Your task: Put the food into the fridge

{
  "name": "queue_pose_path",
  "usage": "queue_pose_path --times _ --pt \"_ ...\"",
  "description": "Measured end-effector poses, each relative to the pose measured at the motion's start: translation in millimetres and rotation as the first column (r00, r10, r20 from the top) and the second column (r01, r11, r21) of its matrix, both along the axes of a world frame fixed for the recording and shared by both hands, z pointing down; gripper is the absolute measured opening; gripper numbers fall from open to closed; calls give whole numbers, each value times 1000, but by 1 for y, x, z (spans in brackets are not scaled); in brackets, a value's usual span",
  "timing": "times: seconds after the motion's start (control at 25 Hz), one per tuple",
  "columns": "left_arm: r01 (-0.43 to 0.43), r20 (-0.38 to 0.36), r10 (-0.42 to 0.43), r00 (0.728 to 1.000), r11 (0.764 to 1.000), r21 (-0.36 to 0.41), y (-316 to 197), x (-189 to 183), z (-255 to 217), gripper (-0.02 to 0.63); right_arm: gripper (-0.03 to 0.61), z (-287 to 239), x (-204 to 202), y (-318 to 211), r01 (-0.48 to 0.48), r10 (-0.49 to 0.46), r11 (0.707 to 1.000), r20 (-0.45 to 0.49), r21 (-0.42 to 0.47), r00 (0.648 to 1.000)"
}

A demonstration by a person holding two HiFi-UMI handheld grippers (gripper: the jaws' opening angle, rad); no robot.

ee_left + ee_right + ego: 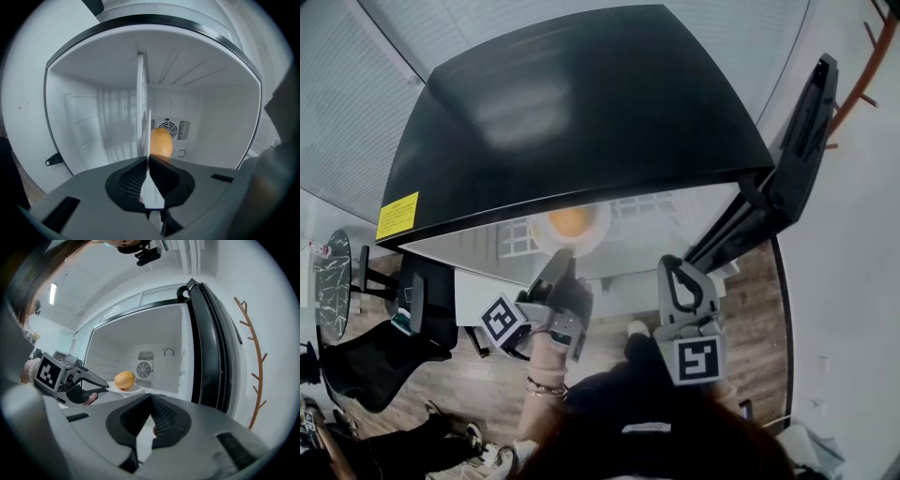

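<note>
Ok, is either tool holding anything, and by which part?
The left tool grips the white plate by its near rim, an orange fruit on it, inside the fridge. The right tool is shut on nothing.

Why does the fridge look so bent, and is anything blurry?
Head view: the wide lens bows the fridge top, with pale glare on it. Left gripper view: the inner wall looks smeared; the orange is sharper. Right gripper view: the door curves.
</note>
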State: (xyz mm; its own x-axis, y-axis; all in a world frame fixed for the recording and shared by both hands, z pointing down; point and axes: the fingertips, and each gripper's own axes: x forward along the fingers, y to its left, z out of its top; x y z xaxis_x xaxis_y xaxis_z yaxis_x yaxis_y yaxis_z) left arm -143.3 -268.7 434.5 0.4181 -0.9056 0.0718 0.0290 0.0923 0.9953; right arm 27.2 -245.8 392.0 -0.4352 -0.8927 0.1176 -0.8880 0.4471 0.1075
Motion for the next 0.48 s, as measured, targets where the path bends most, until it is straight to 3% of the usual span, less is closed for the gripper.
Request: queue_pose_path --times 0.48 --pt "3 -9 -3 1000 1000 6 -11 -2 0 12 2 -2 4 -7 -14 14 1000 1 10 1000"
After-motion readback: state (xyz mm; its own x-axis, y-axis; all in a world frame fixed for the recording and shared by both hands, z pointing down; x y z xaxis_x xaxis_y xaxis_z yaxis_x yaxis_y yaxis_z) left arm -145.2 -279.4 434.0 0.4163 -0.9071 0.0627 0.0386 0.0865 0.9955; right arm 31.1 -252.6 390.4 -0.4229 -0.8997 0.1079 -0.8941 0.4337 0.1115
